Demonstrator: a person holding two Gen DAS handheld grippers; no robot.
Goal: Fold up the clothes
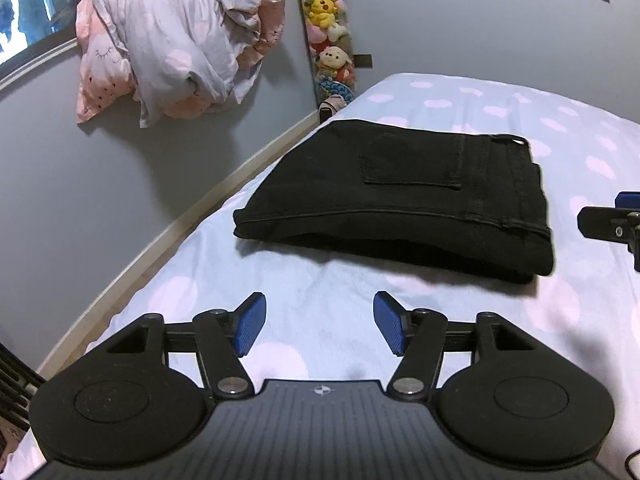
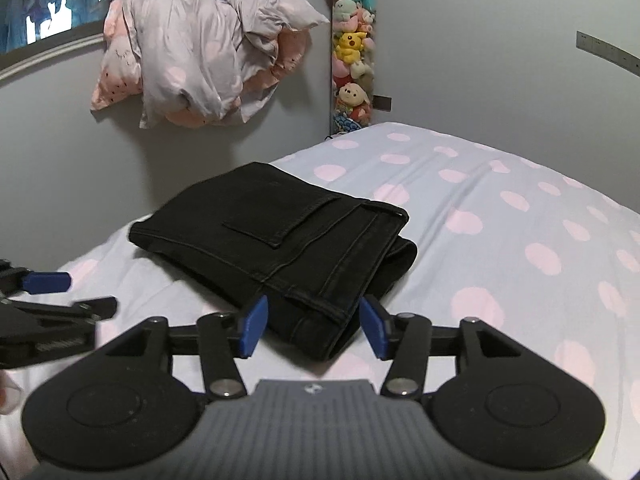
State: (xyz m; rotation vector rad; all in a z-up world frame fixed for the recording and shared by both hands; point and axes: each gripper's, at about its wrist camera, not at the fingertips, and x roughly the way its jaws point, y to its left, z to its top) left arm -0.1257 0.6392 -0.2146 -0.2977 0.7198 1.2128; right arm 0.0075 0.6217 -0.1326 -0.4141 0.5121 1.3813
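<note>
A pair of black jeans (image 1: 400, 196) lies folded into a flat rectangle on the bed, back pocket up. It also shows in the right wrist view (image 2: 280, 248). My left gripper (image 1: 319, 322) is open and empty, hovering over the sheet a little in front of the jeans. My right gripper (image 2: 312, 326) is open and empty, its blue pads (image 2: 254, 328) on either side of the jeans' near corner, apart from the cloth. Part of the right gripper shows at the right edge of the left wrist view (image 1: 616, 222), and the left gripper at the left edge of the right view (image 2: 48, 304).
The bed has a pale sheet with pink dots (image 2: 500, 240). A wooden bed edge (image 1: 160, 240) runs along the grey wall. Crumpled bedding and pillows (image 1: 176, 36) hang on the wall. A column of plush toys (image 2: 354, 60) stands in the corner.
</note>
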